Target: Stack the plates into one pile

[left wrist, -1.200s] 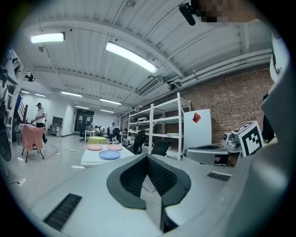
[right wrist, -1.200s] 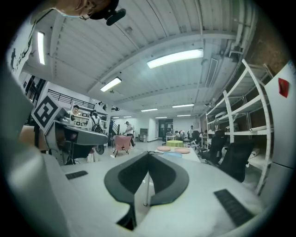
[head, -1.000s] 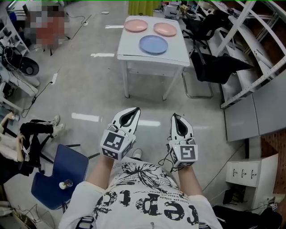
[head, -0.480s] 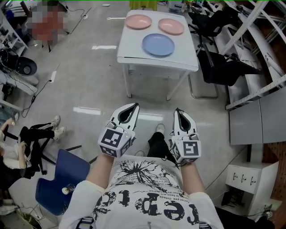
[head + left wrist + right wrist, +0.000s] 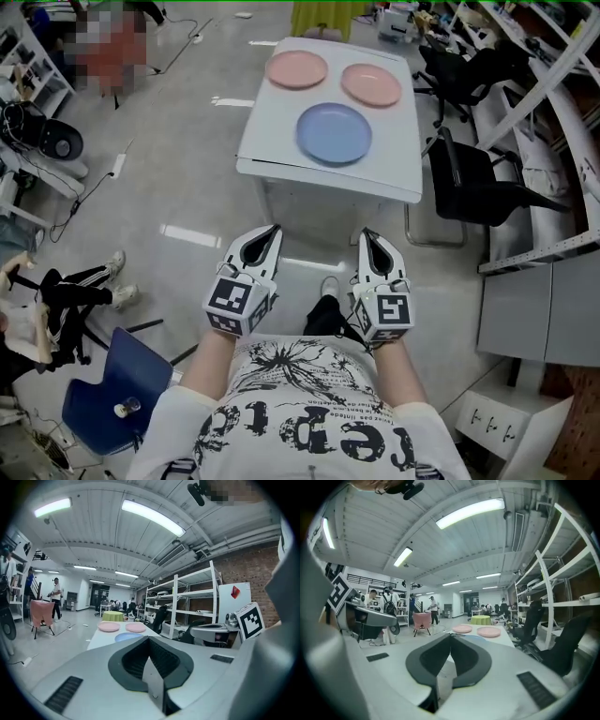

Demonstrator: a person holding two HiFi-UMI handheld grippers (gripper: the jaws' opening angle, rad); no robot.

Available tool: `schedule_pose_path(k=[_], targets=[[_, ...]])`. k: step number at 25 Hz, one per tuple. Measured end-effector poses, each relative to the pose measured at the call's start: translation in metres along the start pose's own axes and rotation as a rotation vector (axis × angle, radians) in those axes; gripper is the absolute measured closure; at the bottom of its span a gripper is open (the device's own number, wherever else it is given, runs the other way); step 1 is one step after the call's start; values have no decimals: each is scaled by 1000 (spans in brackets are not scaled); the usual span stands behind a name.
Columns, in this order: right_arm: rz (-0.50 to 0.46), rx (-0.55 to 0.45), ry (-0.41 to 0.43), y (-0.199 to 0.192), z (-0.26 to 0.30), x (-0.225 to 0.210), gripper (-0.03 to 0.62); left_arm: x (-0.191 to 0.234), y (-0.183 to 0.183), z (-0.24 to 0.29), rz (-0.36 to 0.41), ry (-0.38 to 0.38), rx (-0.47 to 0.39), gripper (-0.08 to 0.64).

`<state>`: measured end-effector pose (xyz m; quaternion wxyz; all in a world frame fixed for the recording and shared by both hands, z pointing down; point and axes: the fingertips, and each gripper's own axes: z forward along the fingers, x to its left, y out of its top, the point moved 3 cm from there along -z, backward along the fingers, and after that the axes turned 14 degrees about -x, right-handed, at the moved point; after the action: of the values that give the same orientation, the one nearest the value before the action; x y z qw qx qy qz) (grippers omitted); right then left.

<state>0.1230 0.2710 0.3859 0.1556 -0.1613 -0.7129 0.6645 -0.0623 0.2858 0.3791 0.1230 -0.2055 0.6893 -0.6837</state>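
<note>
You're holding both grippers low in front of your chest, side by side, and neither is carrying anything. Your left gripper (image 5: 271, 232) is showing its jaws pressed together with nothing between them, and your right gripper (image 5: 367, 235) is doing the same, jaws together and empty. Both are pointing forward at the white surface (image 5: 397, 161), which is standing well ahead of the two grippers. The blue plate (image 5: 334, 132) is lying nearest to you, straight ahead and roughly between the lines of the two grippers. Beyond it, the left pink plate (image 5: 296, 69) is sitting farther ahead on your left gripper's side, and the right pink plate (image 5: 370, 84) is sitting farther ahead on your right gripper's side. All three plates are lying flat and apart from one another, none of them stacked. A black chair (image 5: 480, 180) is standing ahead and off to the right of your right gripper, just beside the surface.
</note>
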Motion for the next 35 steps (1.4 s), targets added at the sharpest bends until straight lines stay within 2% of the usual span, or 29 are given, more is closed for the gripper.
schedule_pose_path(k=[9, 14, 20, 23, 32, 35], targets=[[-38, 62, 75, 2, 125, -121, 584, 22, 17, 162, 4, 71, -2, 557], [-13, 84, 92, -7, 170, -169, 584, 38, 15, 220, -4, 142, 18, 557], [-4, 108, 141, -20, 231, -178, 584, 83, 7, 262, 1, 191, 45, 557], [2, 130, 147, -30, 267, -181, 585, 114, 5, 291, -14, 222, 32, 557], [6, 154, 112, -48, 412, -181, 584, 236, 2, 387, -51, 183, 42, 558], [19, 178, 101, -57, 462, -180, 584, 278, -4, 416, -69, 188, 71, 558]])
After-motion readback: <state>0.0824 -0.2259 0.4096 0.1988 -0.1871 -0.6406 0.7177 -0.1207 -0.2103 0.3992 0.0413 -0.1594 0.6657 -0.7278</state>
